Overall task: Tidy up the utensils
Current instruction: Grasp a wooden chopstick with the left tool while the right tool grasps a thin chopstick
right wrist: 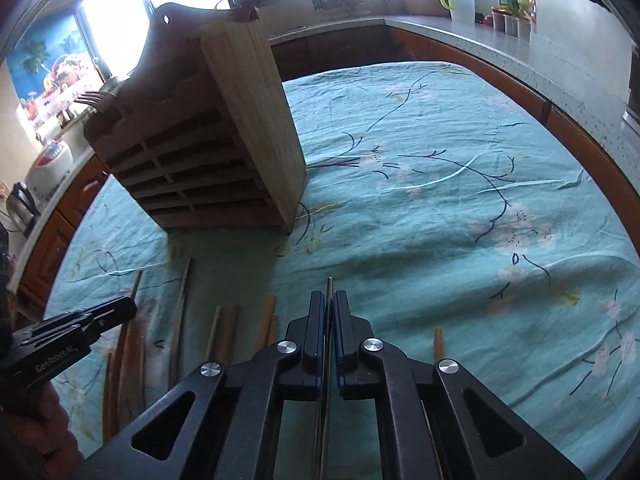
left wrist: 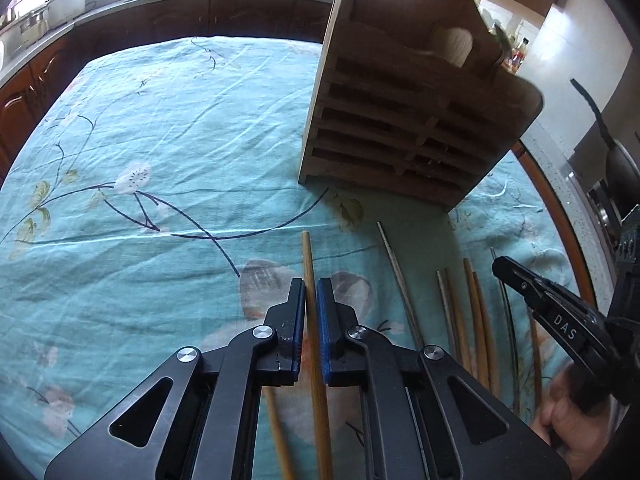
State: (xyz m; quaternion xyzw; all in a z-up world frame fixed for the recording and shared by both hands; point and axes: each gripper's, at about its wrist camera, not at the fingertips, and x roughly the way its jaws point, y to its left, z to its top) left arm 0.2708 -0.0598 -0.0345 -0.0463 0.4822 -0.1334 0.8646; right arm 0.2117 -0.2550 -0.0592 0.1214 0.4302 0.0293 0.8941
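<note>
Chopsticks lie scattered on the teal flowered cloth [left wrist: 160, 128] that covers the surface, in front of a slatted wooden holder [left wrist: 400, 128] standing upright at the far side. My left gripper [left wrist: 311, 300] has its jaws pinched on a pale bamboo chopstick [left wrist: 308, 256], which runs between the blue pads and sticks out ahead of the tips, pointing toward the holder. A second bamboo stick [left wrist: 280, 440] shows under that gripper, lying on the cloth. My right gripper [right wrist: 329, 312] has its jaws pressed on a thin dark metal chopstick [right wrist: 329, 286], whose end pokes out just past the tips. Both grippers point steeply down at the cloth.

Between my two grippers, the remaining sticks [left wrist: 476, 320] lie roughly side by side on the cloth, some bamboo, some thin and grey, near the holder's front edge but not touching it. One short bamboo piece [right wrist: 438, 344] lies just right of my right gripper. In the holder's upper compartment, fork tines [right wrist: 94, 98] stick up. Kitchen counters [right wrist: 480, 36] ring the surface.
</note>
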